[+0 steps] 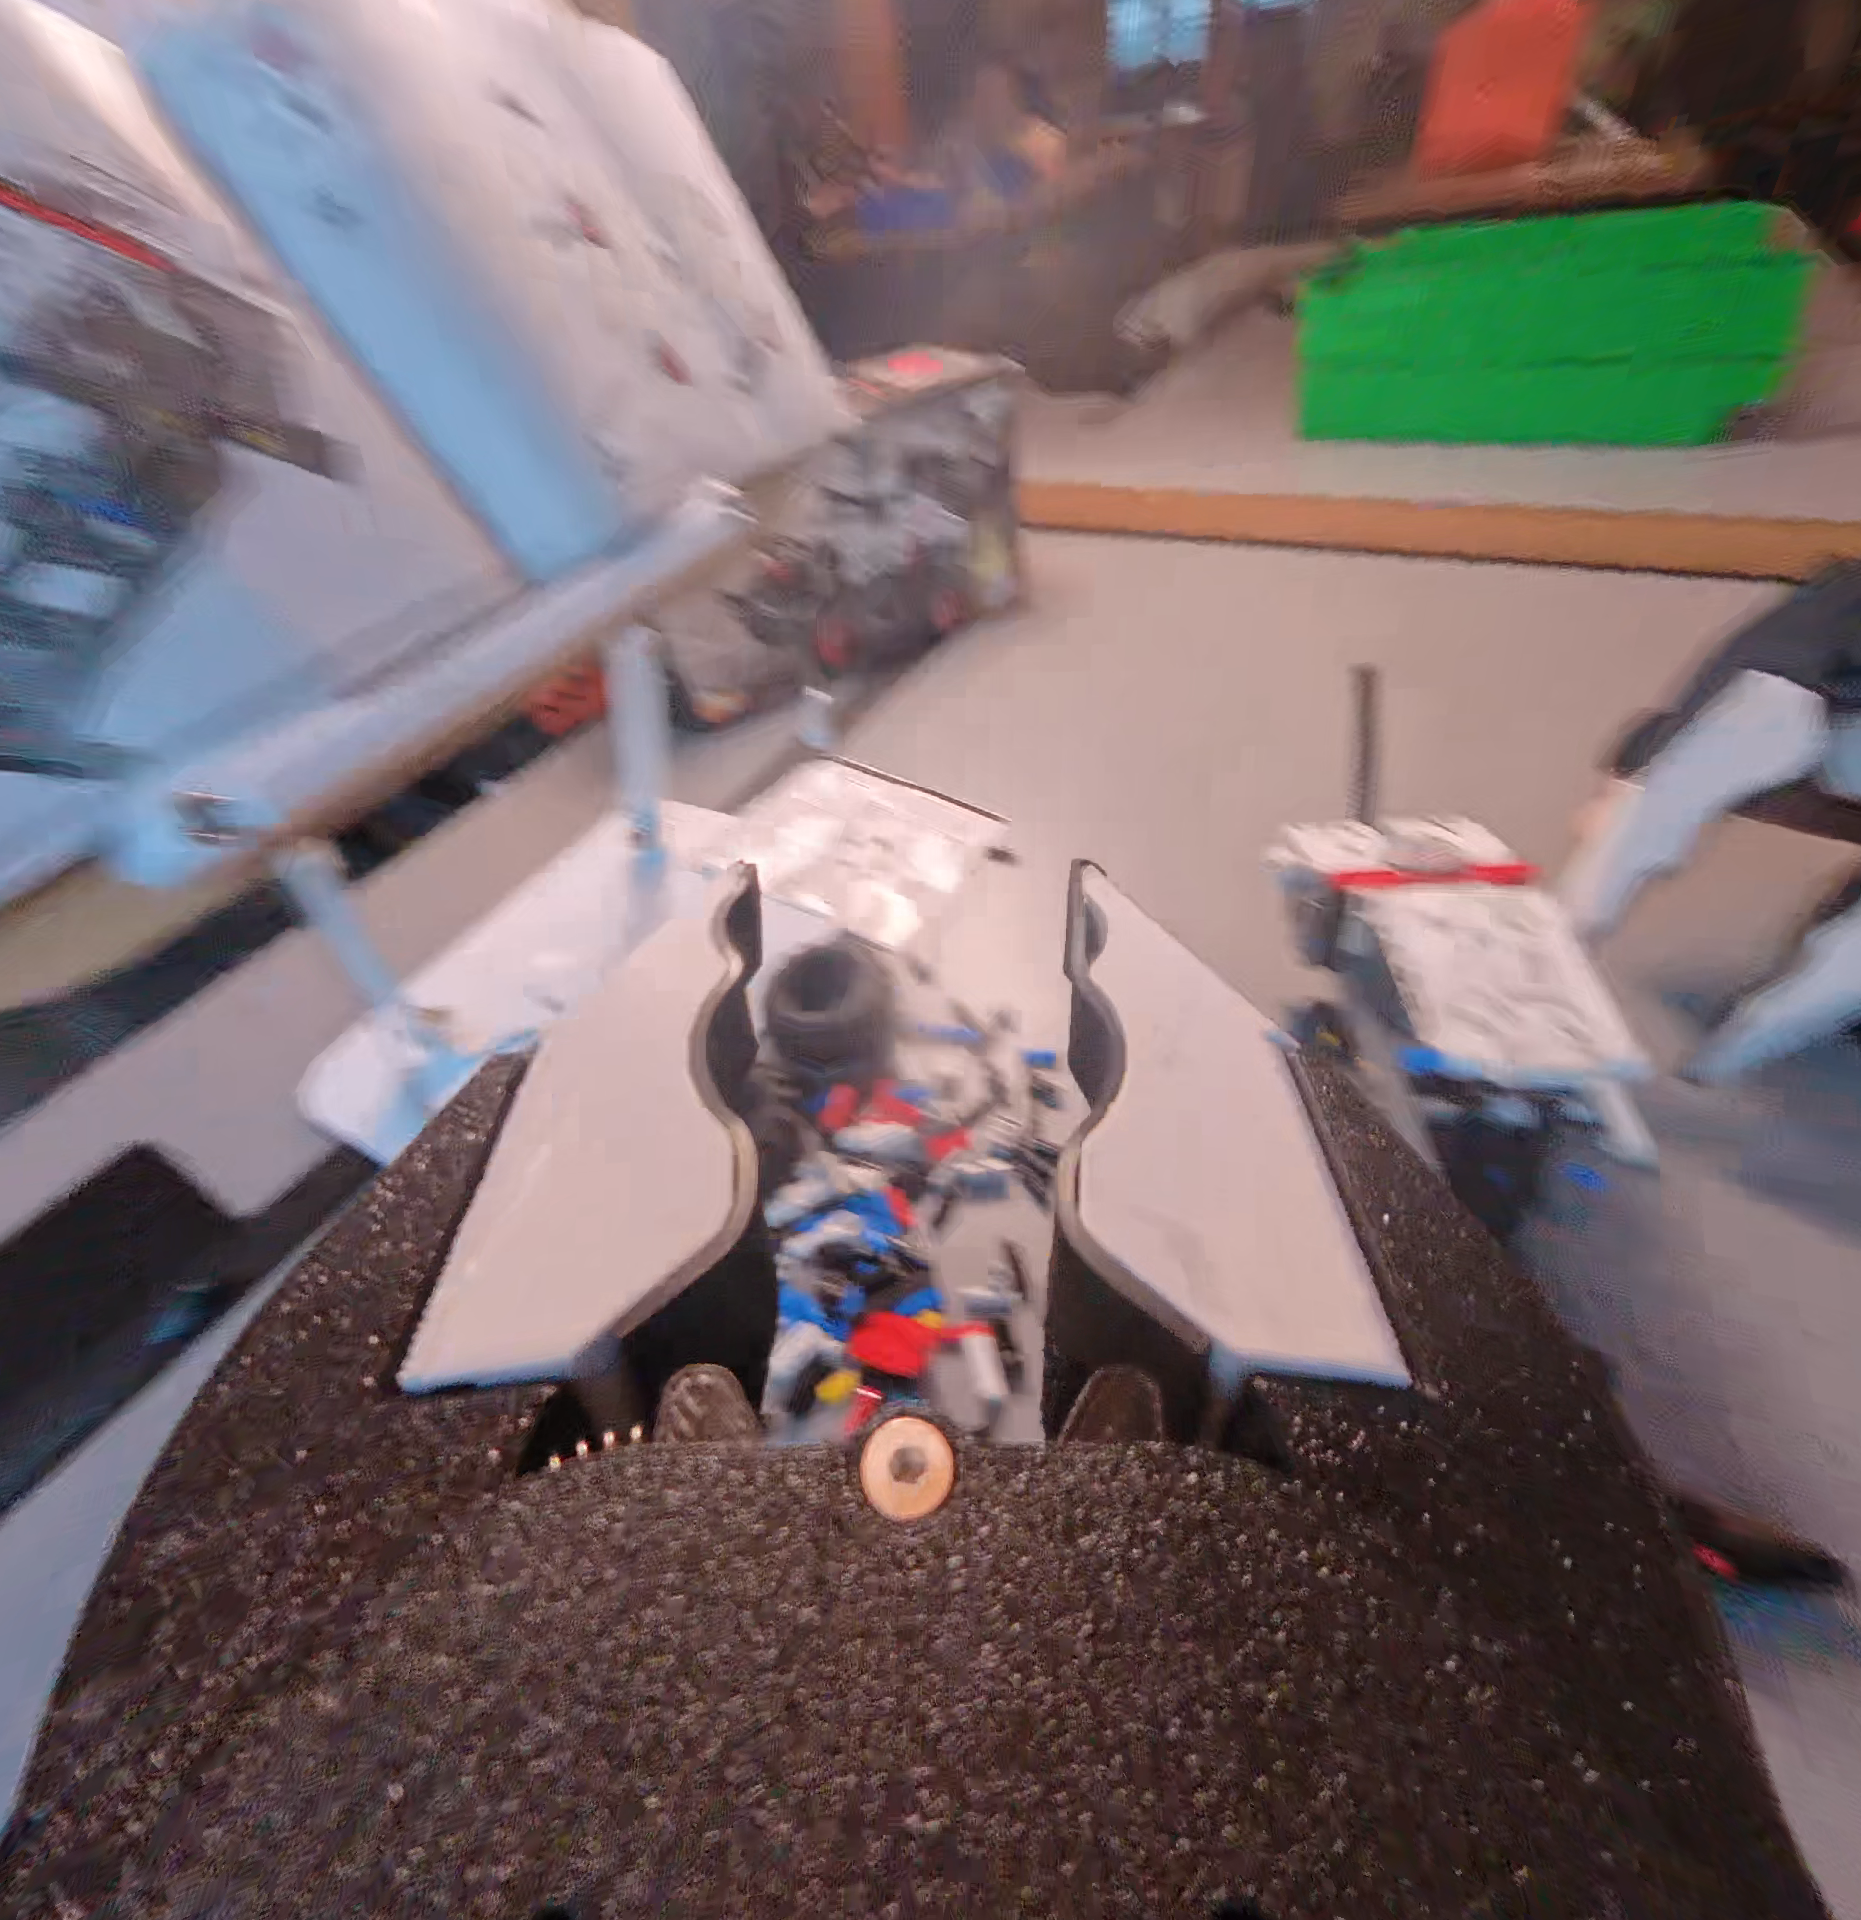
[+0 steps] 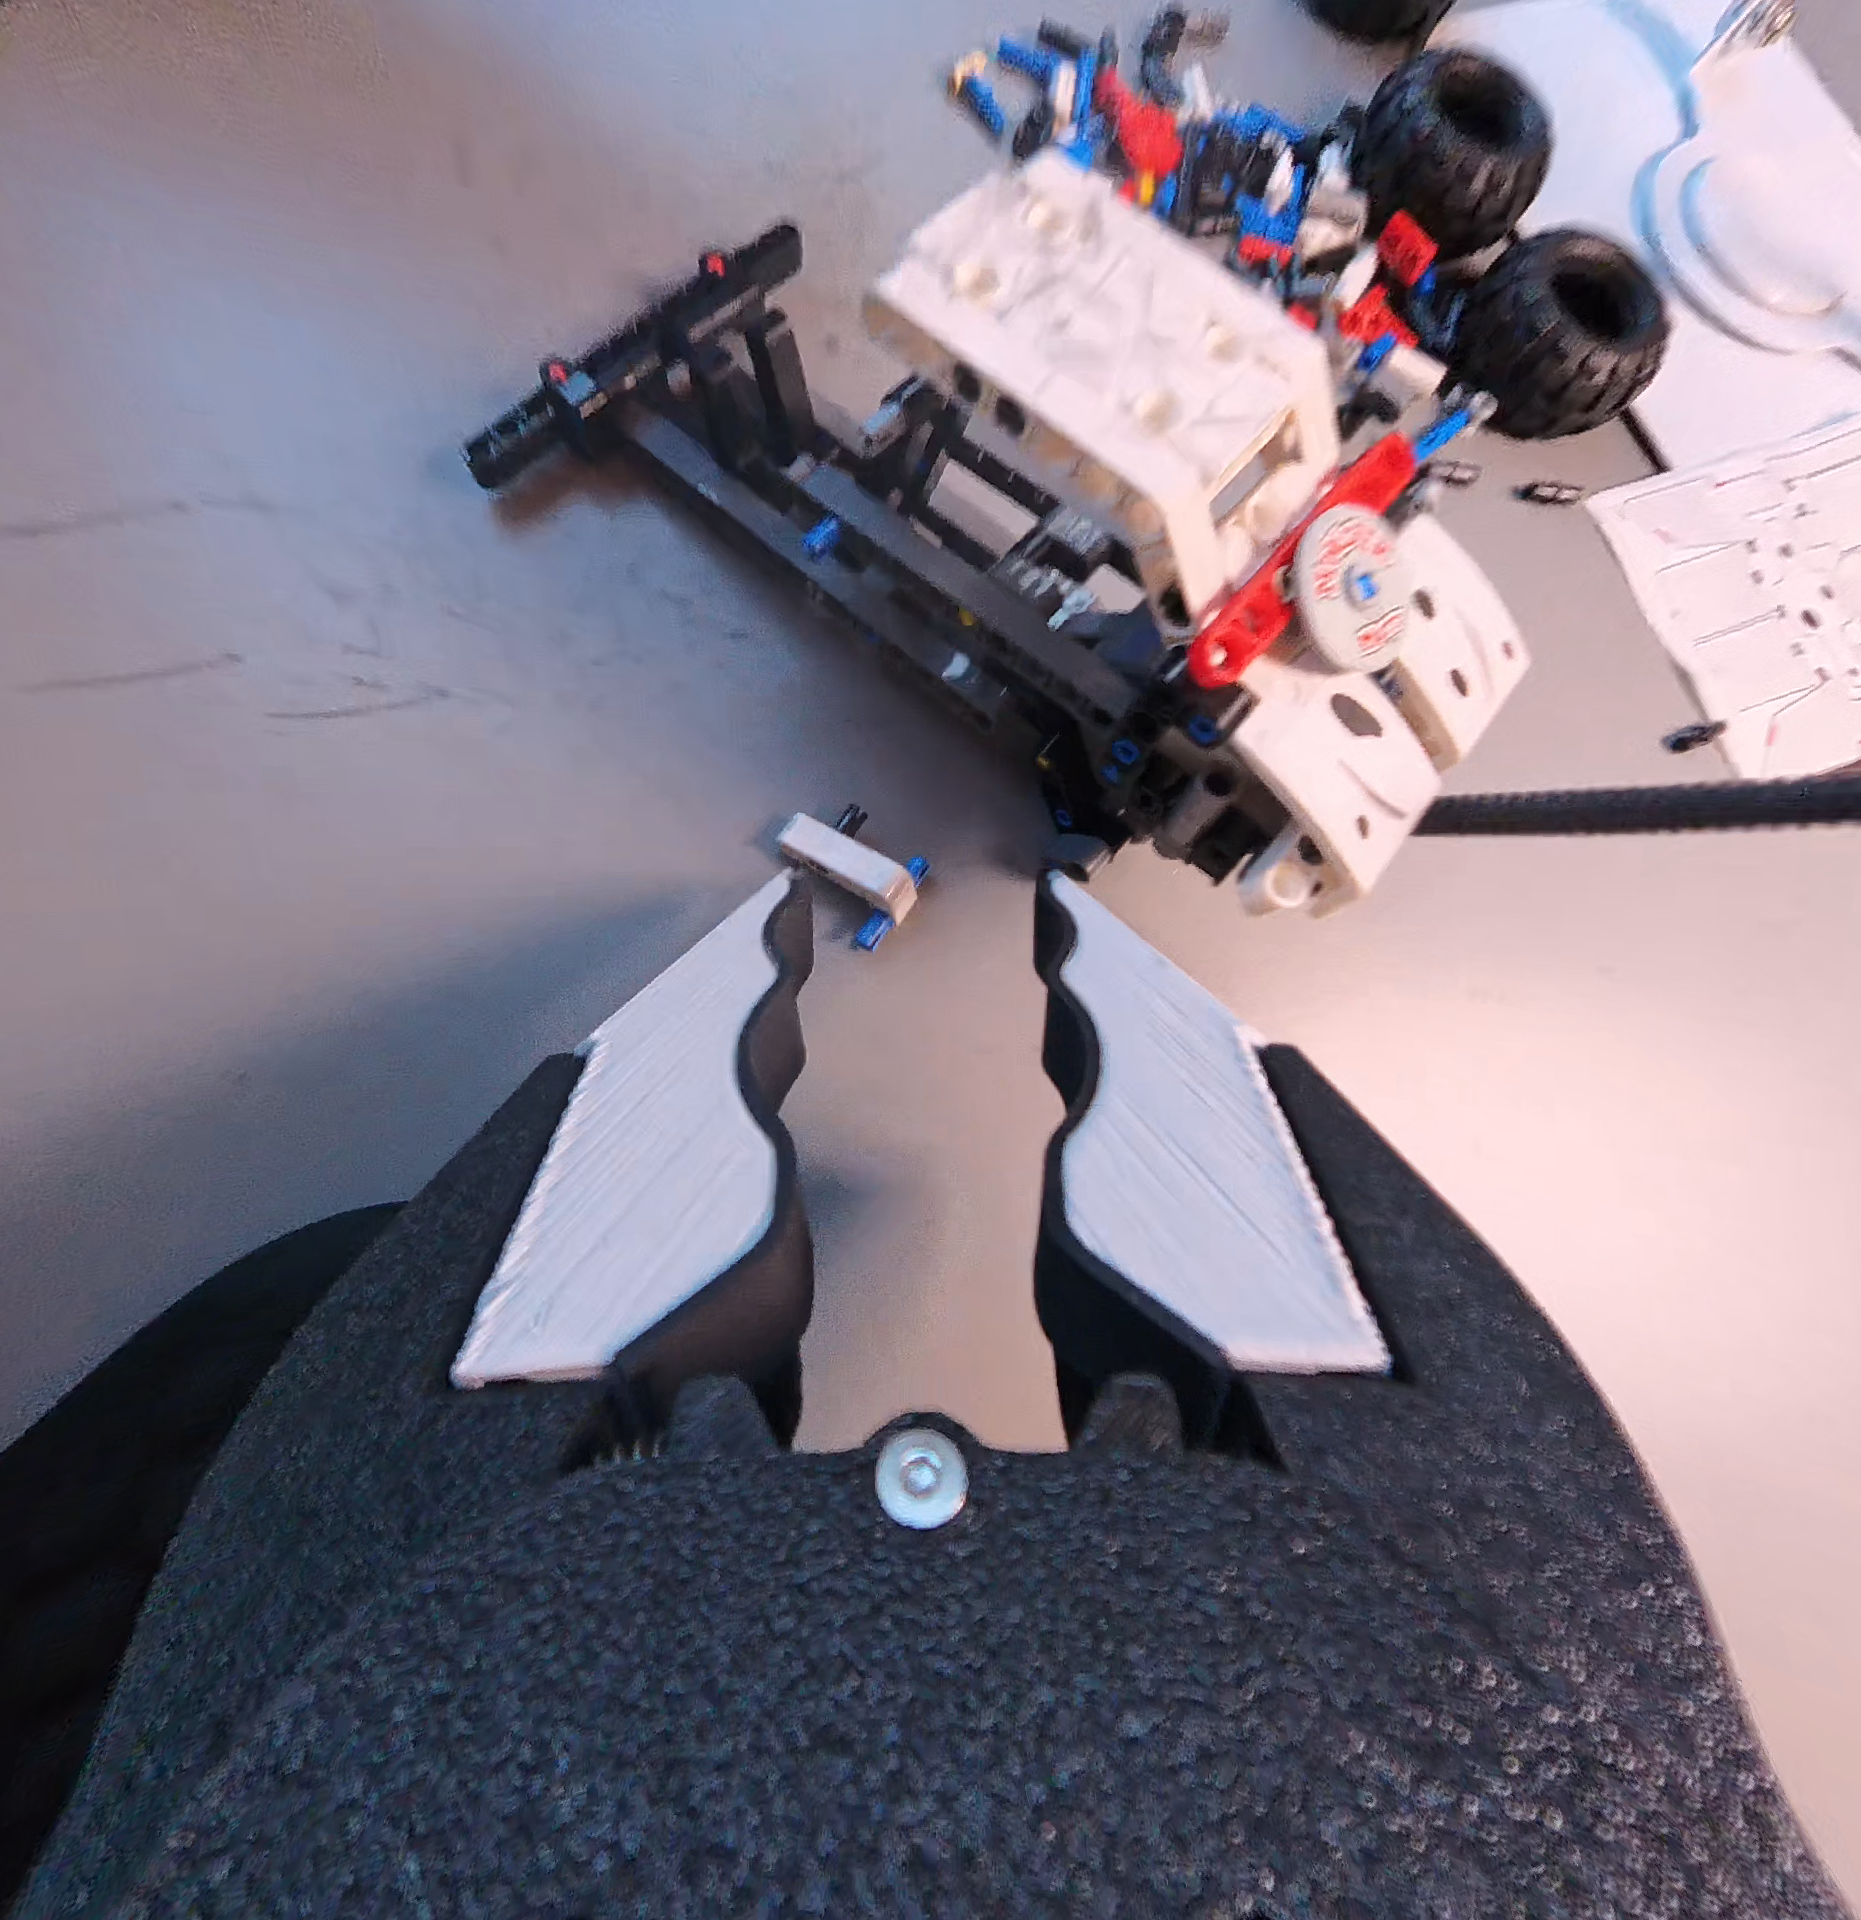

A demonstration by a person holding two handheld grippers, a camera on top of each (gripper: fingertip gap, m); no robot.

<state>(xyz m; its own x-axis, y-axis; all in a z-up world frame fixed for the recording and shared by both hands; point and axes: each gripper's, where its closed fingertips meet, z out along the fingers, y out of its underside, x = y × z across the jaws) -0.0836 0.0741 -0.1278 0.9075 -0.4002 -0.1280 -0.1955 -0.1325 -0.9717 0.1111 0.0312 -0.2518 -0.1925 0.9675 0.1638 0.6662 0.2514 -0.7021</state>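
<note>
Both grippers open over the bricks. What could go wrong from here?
1. The right gripper is close to the small white piece, off-centre by its left finger; closing may flick it away.
2. The left gripper hovers over a dense loose-parts pile; it could grab several pieces.
3. The left view is blurred, so aim is uncertain.

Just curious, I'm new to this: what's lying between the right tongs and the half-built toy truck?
In the right wrist view, one small white brick with blue pins lies on the table, just ahead of the open right tongs, short of the truck.
</note>
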